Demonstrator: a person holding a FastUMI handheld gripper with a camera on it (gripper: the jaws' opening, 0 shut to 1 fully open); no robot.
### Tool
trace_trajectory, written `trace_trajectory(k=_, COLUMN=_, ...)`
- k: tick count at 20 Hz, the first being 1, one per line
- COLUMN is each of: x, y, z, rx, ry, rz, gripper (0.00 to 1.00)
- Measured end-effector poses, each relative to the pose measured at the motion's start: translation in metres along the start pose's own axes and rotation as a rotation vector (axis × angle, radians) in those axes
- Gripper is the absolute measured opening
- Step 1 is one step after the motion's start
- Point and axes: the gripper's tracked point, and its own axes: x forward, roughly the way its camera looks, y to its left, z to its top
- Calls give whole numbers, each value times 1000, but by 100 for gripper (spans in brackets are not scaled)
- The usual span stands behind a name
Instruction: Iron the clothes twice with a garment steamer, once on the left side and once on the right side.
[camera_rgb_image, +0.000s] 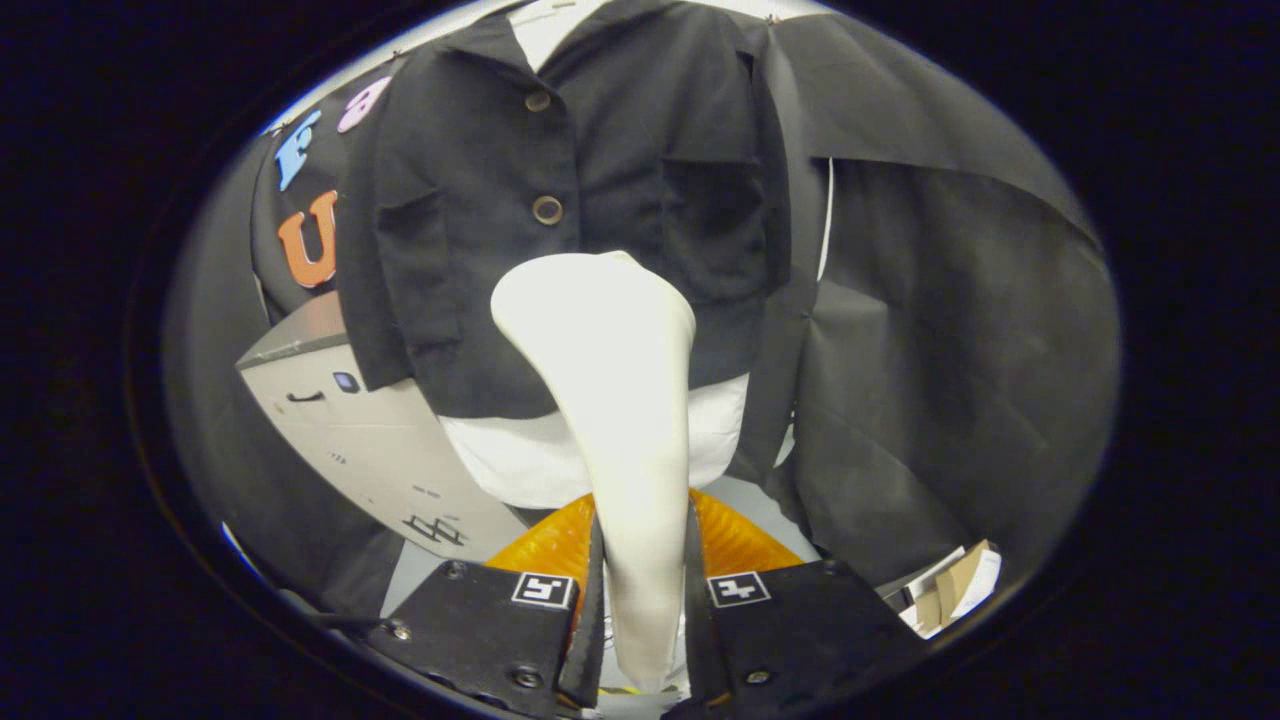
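Nearest the camera, the tongs are closed on the handle of the white garment steamer, one finger pressed to each side of its narrow lower end. The steamer rises from between them and widens into a rounded head that sits just in front of the dark jacket, low on its front and below the lower button. Whether the head touches the cloth cannot be told from here.

Taking the jacket as the landmark and going from left to right: to its left and lower stands a grey cabinet; the jacket itself hangs in the middle, buttoned, with a chest pocket on each side of the buttons and a white garment showing under its hem; below that hem, behind the fingers, lies something ribbed and orange; to the jacket's right hangs black cloth, and low beyond it are some cardboard scraps.

The steamer looks rigid, smooth and probably slippery, and top-heavy with its head well beyond the grip, so the hold belongs on the slim handle where the fingers sit now, kept firm so it does not twist. The jacket is soft and hangs freely, so it is likely to yield and swing under pressure; light, flat strokes should suit it.
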Motion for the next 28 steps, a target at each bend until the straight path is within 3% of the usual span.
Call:
trace_trajectory(k=7, x=-123, y=75, z=-19, rx=53, ry=-129, rz=-15, gripper=36)
trace_trajectory(k=15, x=-231, y=139, z=-42, rx=35, ry=-222, rz=41, gripper=36)
trace_trajectory(k=28, x=-276, y=122, z=-55, rx=-15, ry=-297, rz=70, gripper=36)
